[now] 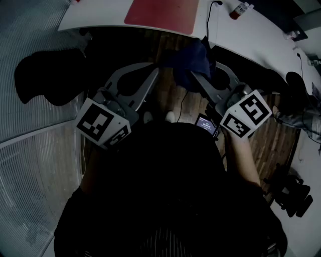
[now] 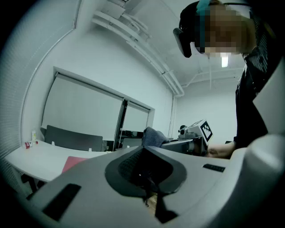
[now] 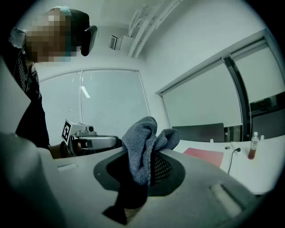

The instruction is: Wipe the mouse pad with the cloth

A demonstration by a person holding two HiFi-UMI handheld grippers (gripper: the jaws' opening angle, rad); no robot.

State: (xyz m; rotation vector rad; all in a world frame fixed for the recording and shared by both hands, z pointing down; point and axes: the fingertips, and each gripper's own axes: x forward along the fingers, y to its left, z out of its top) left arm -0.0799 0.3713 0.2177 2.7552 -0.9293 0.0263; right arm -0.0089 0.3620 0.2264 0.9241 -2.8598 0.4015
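I have the right gripper (image 1: 194, 75) clamped on the blue cloth (image 1: 186, 59) — the fabric bunches up out of its jaws and a tail of it hangs down — while the left gripper (image 1: 152, 70) has its jaws pressed together with nothing between them. Both are held close in front of the person's dark-clothed body, short of the near edge of the white table (image 1: 95, 17) and over a wooden floor (image 1: 173, 95). The red mouse pad (image 1: 160, 14) lies flat on that table, apart from the cloth and from both grippers — a black cable (image 1: 208, 20) and a small bottle (image 1: 239, 10) are to its right on the same top.
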